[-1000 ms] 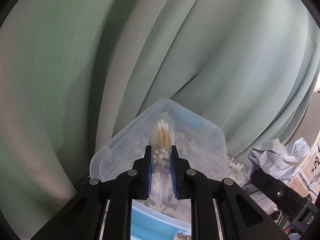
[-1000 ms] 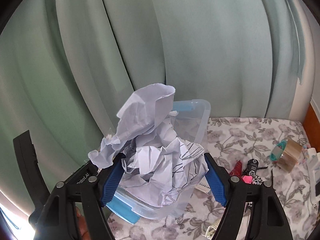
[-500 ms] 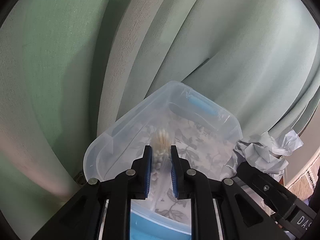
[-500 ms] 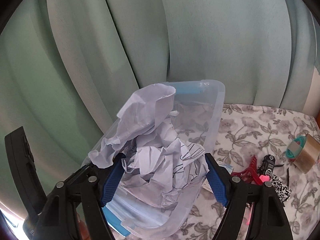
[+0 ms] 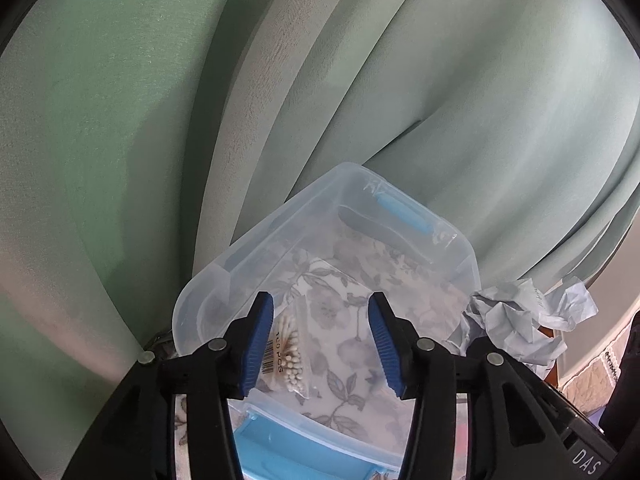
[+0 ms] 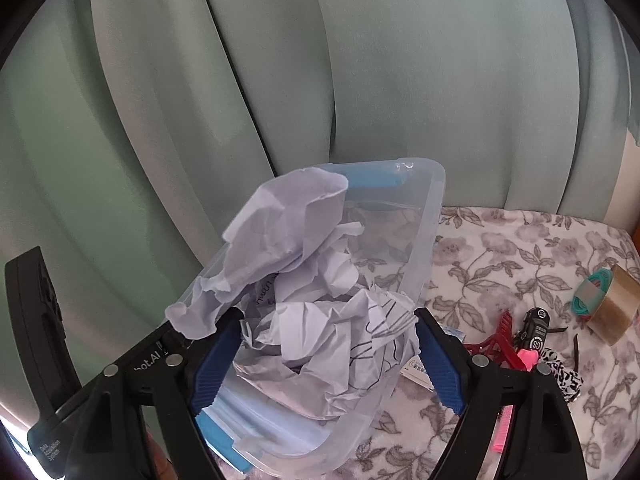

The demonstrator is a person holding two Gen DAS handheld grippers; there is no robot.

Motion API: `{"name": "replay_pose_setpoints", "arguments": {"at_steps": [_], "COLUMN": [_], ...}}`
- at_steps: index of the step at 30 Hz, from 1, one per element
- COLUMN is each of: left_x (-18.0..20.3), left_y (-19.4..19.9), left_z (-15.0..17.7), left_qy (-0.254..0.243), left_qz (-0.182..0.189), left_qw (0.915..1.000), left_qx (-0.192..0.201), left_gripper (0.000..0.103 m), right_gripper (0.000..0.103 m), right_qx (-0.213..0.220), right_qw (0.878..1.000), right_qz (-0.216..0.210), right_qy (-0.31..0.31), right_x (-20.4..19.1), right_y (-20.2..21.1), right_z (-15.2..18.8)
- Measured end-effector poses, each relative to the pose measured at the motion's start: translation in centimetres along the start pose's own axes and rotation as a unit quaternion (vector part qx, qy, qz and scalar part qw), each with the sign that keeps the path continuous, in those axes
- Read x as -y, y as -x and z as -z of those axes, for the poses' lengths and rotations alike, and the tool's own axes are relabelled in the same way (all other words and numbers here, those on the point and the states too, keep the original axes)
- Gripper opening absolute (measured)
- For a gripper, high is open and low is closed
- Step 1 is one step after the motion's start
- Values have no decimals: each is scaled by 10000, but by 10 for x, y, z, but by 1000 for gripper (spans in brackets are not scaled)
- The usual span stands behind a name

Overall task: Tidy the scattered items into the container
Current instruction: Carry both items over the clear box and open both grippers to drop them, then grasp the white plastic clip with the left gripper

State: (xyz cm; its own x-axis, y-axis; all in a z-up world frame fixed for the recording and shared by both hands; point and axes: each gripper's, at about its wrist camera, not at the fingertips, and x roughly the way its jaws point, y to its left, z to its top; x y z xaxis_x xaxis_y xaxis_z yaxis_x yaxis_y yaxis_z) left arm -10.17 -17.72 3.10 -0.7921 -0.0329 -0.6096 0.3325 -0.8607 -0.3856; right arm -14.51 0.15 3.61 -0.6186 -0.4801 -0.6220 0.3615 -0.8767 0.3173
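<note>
Both wrist views look forward and downward from close above the clear plastic storage box with blue latches (image 5: 460,252) (image 6: 434,200), facing pale green curtains (image 5: 480,80) (image 6: 420,80). The left camera sits left of the right one; both share the box and the crumpled white paper ball (image 5: 516,320) (image 6: 316,300).

A floral cloth (image 6: 500,256) covers the surface that carries everything. On it stands a clear bin (image 6: 430,216) at the left, against the green curtain (image 6: 400,80). To the bin's right lie a tape roll (image 6: 608,304), a red clip (image 6: 498,338), a black bottle (image 6: 536,328), a pink comb (image 6: 505,426), and a leopard-print band (image 6: 562,372).
</note>
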Motion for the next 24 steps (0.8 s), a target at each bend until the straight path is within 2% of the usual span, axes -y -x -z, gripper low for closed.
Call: {"name": "replay_pose_setpoints", "arguments": {"at_steps": [4,13,19,24], "left_x": [-4,4,39,71], "left_y": [11,46,70,86], "left_z": [-3,-6,4,24], "left_qy": [98,-1,-533,-1008], "left_qz": [-16,-44,126,341], "left_qw": [9999,9998,9982,9943], "left_qx": [71,188,244,97], "left_gripper": [55,55,55,56], "right_gripper": [97,97,97,97], "right_qx": [80,292,530,931], "right_qw": [9999,9991,9954,9873], "right_qz": [29,120,312,463], "right_qy": [53,-290,-732,-1201], "right_x": [-2,12,30,54], "right_y": [7,39,85,132], "right_z": [1,6,21,28]}}
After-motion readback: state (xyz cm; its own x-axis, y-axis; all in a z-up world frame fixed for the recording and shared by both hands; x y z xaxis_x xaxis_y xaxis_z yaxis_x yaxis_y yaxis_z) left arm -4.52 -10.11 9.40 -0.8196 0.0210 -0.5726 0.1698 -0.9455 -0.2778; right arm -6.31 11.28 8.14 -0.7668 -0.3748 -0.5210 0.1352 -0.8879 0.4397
